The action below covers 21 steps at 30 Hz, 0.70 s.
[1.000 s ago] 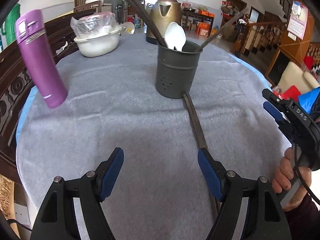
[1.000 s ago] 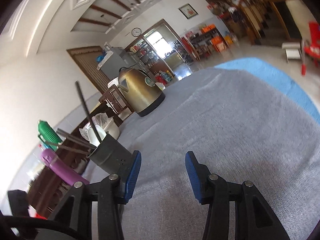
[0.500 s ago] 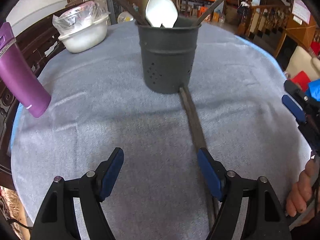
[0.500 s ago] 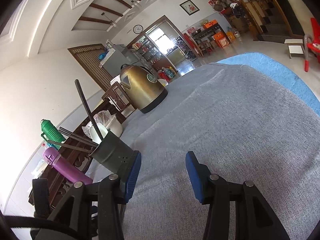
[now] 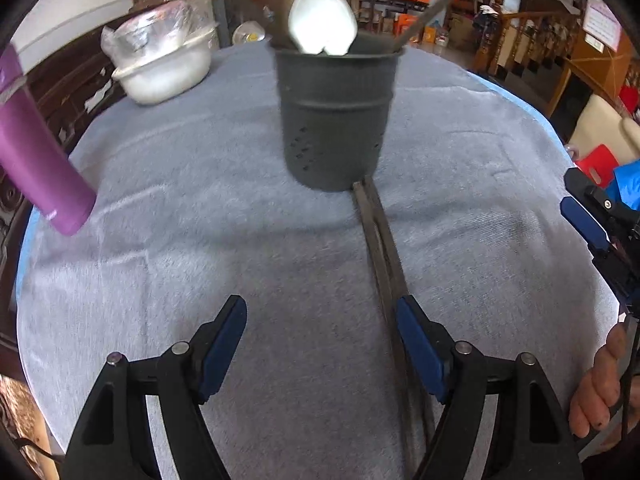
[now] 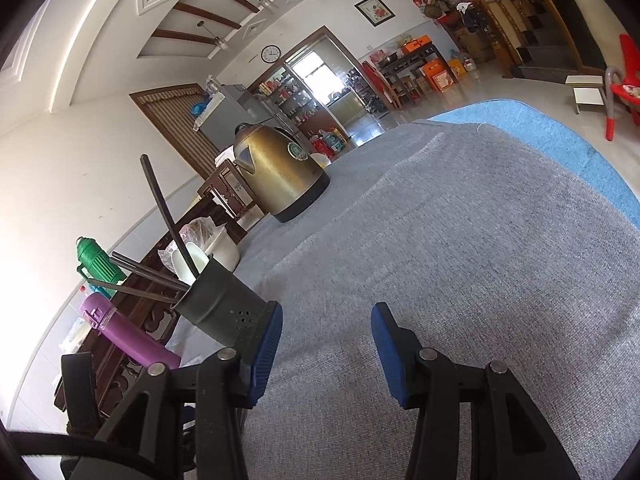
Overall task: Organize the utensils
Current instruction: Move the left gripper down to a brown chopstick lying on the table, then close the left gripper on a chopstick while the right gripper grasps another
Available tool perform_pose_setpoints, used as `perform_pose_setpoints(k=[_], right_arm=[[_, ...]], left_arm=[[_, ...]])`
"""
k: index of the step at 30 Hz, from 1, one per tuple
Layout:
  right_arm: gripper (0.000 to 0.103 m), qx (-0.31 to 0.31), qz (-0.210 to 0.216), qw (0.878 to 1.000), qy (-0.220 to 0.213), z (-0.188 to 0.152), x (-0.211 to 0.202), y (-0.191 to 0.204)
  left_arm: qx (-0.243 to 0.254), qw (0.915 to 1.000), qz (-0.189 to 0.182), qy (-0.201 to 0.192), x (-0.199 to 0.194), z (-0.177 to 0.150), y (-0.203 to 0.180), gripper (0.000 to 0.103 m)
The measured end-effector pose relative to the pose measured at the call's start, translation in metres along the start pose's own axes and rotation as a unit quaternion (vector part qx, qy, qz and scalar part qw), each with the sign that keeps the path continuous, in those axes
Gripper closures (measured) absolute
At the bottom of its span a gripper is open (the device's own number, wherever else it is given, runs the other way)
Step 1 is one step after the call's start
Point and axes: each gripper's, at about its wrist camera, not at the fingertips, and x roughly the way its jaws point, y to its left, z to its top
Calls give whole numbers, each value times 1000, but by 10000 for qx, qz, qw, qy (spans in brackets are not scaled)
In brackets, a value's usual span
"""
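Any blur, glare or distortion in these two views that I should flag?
Left wrist view: motion blur smears the utensil holder and white spoons; the left gripper stays sharp. Right wrist view: sharp, but overexposed glare washes out the left edge, and the fisheye bows the table cloth and ceiling.

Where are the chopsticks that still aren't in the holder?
In the left wrist view, the pair of dark chopsticks lies flat on the grey tablecloth, running from the foot of the dark utensil holder back past the left gripper, beside its right finger.
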Motion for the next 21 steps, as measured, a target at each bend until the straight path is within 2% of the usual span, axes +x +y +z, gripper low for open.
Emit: perform_pose_setpoints(k=[2,5,8,13,15,16,17,18,19,21], right_arm=[[52,-6,4,10000,-1,-1,0,0],[52,-2,11,10000,-6,-1,0,0],[52,5,17,10000,-12,-1,0,0],[52,26,37,10000,17,0,2,-1],[52,39,36,10000,22,0,3,-1],[52,45,26,10000,26,0,3,-1],[52,51,21,10000,30,0,3,-1],[52,58,14,10000,33,-1,3,-1],[52,67,5,10000,34,-1,4,-1],[52,73,-8,10000,39,-1,4,-1]], left_arm=[[-7,10000,-13,51,1,-4,2,25],[29,9998,157,75,4,-8,4,24],[-76,9999,114,105,3,-7,6,25],[-70,10000,64,-25,1,10,4,25],[-81,10000,56,0,6,17,4,36],[-105,9999,18,61,12,20,8,51],[-160,9998,-46,127,15,21,9,62],[-162,9999,0,25,13,21,10,68],[-130,9999,-54,28,13,20,11,82],[-174,9998,-116,38,12,18,16,86]])
